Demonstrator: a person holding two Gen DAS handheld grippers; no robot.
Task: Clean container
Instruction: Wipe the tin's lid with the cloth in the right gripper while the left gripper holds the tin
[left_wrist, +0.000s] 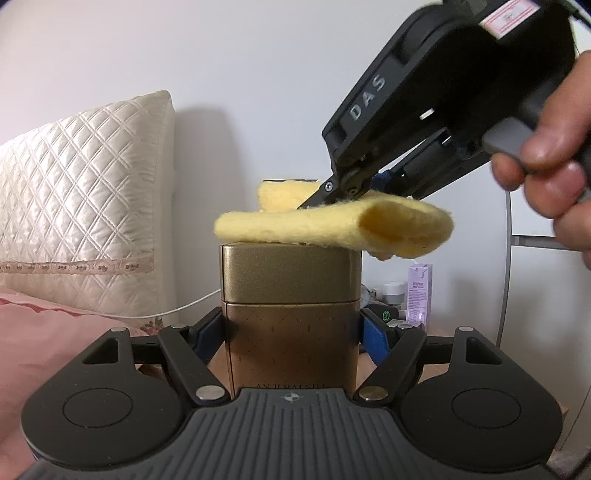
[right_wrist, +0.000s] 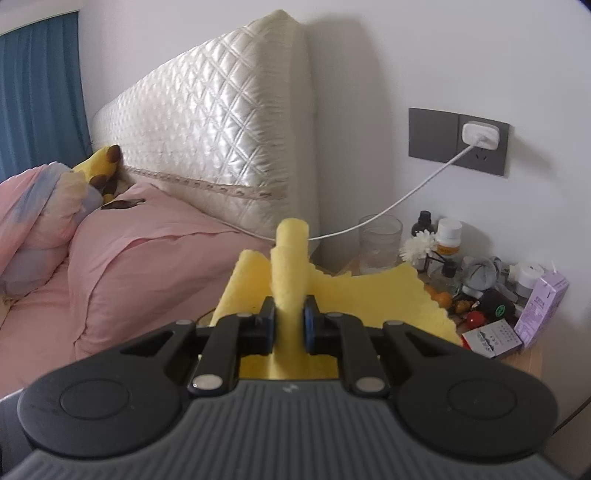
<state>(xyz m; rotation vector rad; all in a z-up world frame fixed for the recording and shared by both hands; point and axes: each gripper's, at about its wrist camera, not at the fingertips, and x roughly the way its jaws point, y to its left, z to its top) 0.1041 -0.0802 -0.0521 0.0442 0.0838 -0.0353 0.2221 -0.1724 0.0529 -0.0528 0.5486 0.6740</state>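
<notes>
While clamped upright, the gold tin (left_wrist: 290, 325) gleams.

Quilted headboard (right_wrist: 207, 122) behind pink pillow (right_wrist: 155, 258); glass (right_wrist: 380, 243) and purple carton (right_wrist: 541, 306) on nightstand

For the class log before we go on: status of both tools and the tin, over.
Left tool shut on upright gold metal tin. Right tool shut on yellow fleecy cloth, cloth lying on tin's lid. Nothing in the way.
</notes>
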